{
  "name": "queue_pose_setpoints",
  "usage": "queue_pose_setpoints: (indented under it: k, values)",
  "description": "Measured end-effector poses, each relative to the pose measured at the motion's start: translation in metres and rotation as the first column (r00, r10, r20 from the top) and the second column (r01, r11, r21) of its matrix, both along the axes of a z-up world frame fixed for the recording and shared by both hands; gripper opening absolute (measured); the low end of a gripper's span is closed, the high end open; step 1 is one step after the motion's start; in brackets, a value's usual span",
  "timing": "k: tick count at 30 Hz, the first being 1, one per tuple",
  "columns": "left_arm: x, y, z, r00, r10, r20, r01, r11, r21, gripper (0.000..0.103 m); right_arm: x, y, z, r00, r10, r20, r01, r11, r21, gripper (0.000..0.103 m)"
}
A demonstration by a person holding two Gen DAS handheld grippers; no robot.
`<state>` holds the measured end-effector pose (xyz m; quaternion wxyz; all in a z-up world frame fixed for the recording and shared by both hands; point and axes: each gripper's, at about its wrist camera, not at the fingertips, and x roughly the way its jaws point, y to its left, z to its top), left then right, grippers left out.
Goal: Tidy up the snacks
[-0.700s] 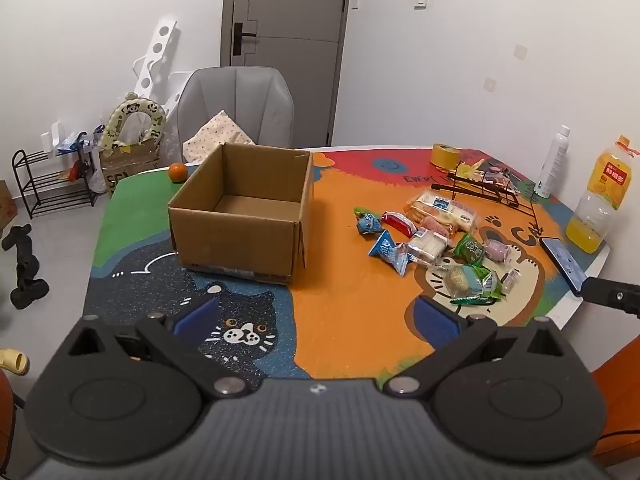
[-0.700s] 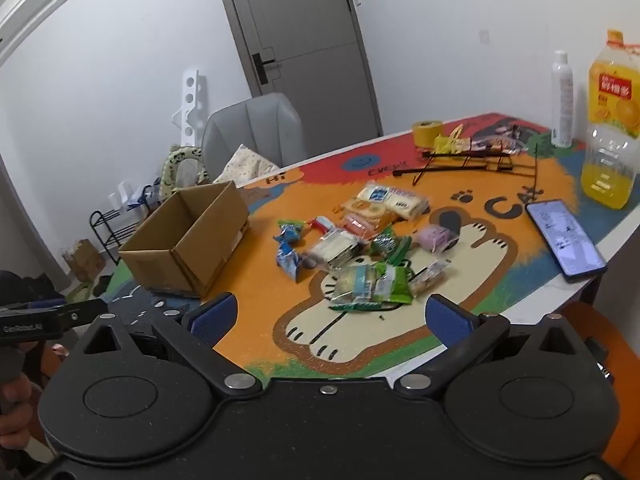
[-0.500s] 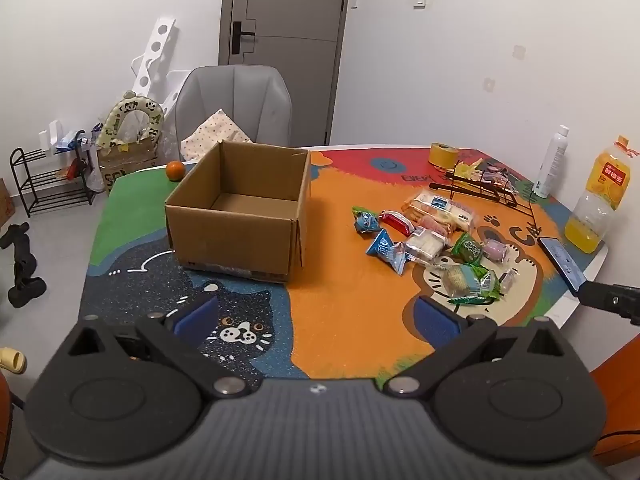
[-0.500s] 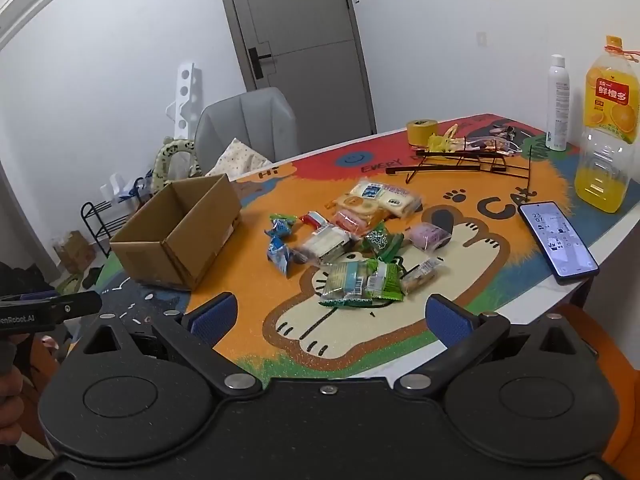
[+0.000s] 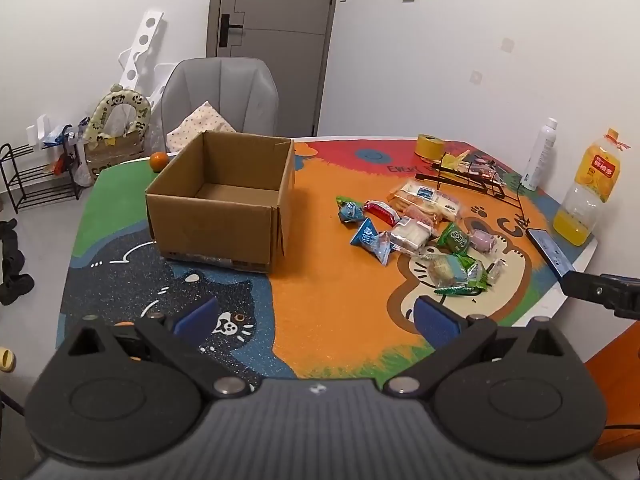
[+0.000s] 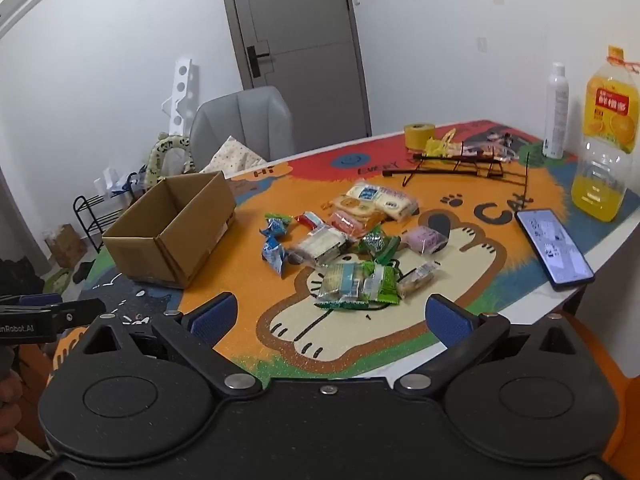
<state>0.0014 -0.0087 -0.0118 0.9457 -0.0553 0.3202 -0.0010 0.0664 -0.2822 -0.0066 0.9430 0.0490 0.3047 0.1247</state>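
- Bench [image 5: 320, 308]: covered by a cartoon cat print in orange, blue and green.
- Cardboard box [image 5: 224, 204]: open-topped, empty, on the left part of the bench; an orange fruit [image 5: 159, 161] lies behind it.
- Snacks [image 6: 352, 240]: loose pile of wrapped packets on the orange area, right of the box and apart from it.
- Far right edge: juice bottle [image 6: 606, 136], white spray can [image 6: 557, 110], phone [image 6: 554, 248], black wire rack [image 6: 464, 164], yellow tape roll [image 6: 419, 135].
- Room: white walls, grey door [image 5: 276, 40], grey chair [image 5: 222, 100] behind the bench.
- Left tool [image 5: 316, 316]: tilted downward over the near edge, fingers wide apart, nothing between them.
- Right tool [image 6: 330, 318]: tilted downward toward the snacks, fingers wide apart, empty.
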Motion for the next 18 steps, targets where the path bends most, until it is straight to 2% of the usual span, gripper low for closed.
queue_pose_setpoints:
  k: [18]
  values:
    - [0.001, -0.012, 0.006, 1.000, -0.012, 0.005, 0.012, 0.999, 0.031, 0.103, -0.001, -0.010, 0.000, 0.999, -0.037, 0.005, 0.037, 0.999, -0.017, 0.103]
